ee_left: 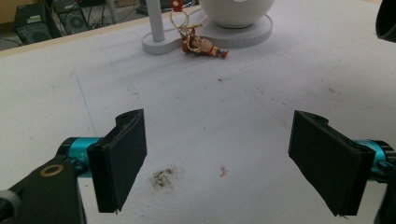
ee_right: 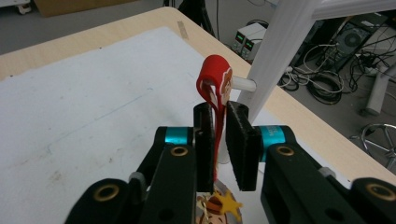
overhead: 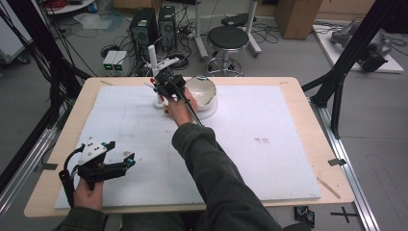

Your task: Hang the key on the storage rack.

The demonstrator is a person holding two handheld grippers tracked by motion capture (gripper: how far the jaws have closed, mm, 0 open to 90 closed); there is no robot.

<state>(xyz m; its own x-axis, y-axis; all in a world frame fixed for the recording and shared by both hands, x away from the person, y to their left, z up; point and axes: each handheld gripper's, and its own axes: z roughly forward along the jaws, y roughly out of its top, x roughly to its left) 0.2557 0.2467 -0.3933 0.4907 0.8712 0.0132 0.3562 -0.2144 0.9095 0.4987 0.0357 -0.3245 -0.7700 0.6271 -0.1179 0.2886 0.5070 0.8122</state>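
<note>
Your right gripper (ee_right: 219, 140) has its fingers nearly closed on the red strap (ee_right: 214, 88) of a keychain, whose loop sits at the short peg (ee_right: 243, 84) on the white stand (overhead: 155, 77), far side of the table (overhead: 308, 96). The figure charm (ee_left: 201, 45) lies by the stand's base. The white bowl (overhead: 202, 91) stands just right of it. Your left gripper (ee_left: 219, 158) rests near left, fingers wide apart, holding nothing.
</note>
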